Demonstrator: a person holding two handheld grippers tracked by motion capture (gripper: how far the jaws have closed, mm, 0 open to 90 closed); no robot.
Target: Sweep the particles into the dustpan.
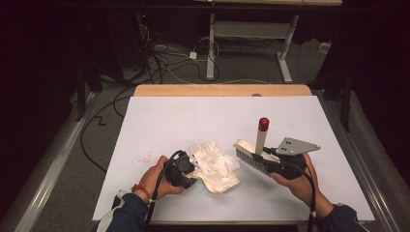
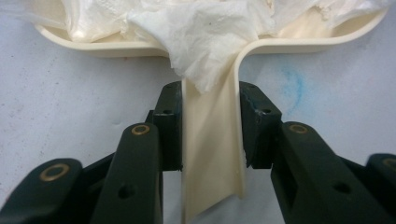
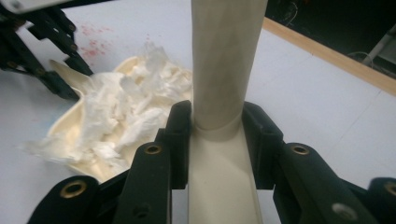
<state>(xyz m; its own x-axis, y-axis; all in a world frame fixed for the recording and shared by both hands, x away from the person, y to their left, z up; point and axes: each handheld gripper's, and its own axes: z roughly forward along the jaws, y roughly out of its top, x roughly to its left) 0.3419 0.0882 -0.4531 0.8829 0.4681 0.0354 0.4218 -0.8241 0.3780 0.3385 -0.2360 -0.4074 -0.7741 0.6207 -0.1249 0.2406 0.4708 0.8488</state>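
My left claw [image 2: 210,133] is clenched on the handle of the cream plastic dustpan [image 1: 223,181], which lies flat on the white-covered bench [image 1: 193,121] with a heap of crumpled white tissue paper [image 1: 212,162] in it. My right claw [image 3: 217,140] is clenched on the cream handle of the red-capped hand brush [image 1: 252,157], held just right of the pan with its bristles clear of the surface. My worry is the paper: it is light and piled above the rim, some already hanging over the handle side. If I tilt the pan lifting it, or sweep too briskly, pieces could spill back out. The brush could also nudge the pan askew in my grip.
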